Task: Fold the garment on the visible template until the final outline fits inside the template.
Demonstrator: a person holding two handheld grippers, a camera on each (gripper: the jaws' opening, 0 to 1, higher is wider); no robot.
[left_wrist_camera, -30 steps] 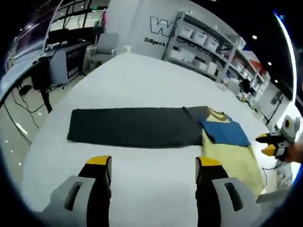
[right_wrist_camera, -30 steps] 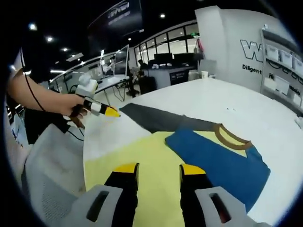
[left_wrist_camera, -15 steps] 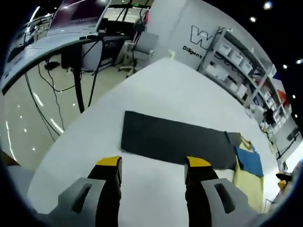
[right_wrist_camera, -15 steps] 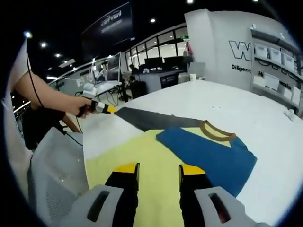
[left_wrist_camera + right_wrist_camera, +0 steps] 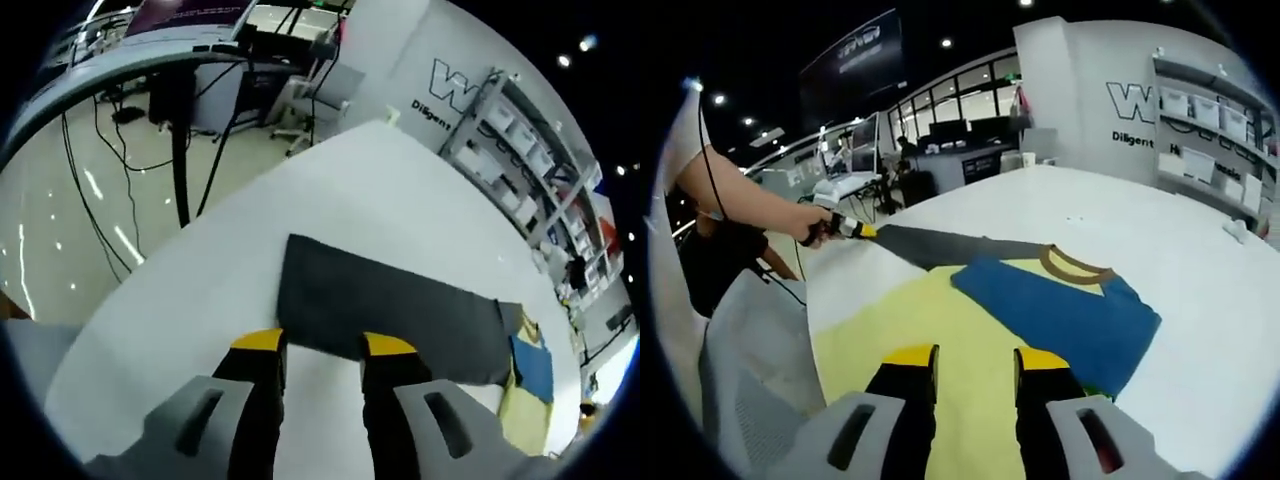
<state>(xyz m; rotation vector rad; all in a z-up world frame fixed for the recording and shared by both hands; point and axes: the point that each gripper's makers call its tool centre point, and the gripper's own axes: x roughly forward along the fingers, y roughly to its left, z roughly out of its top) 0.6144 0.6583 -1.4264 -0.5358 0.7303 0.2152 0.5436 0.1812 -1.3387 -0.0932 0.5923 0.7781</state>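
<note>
A yellow garment (image 5: 930,320) with a blue sleeve (image 5: 1050,310) folded across it and a brown collar (image 5: 1075,265) lies on the white table (image 5: 1200,300). My right gripper (image 5: 975,357) hovers low over the yellow cloth, jaws a little apart with nothing gripped. A long dark grey template (image 5: 390,315) stretches across the table (image 5: 200,280); its far end meets the garment (image 5: 530,375). My left gripper (image 5: 322,345) sits at the template's near edge, jaws narrowed but apart. In the right gripper view a hand holds the left gripper (image 5: 855,229) at the template's (image 5: 940,245) end.
The table's left edge drops to a shiny floor (image 5: 70,220) with desk legs and cables. Shelves with bins (image 5: 520,130) stand beyond the table's far end. The person's arm (image 5: 740,195) reaches in from the left of the right gripper view.
My left gripper's jaws have narrowed, and it has moved along the template to its far-from-garment end. The right gripper has drawn back a little from the garment, jaw gap unchanged.
</note>
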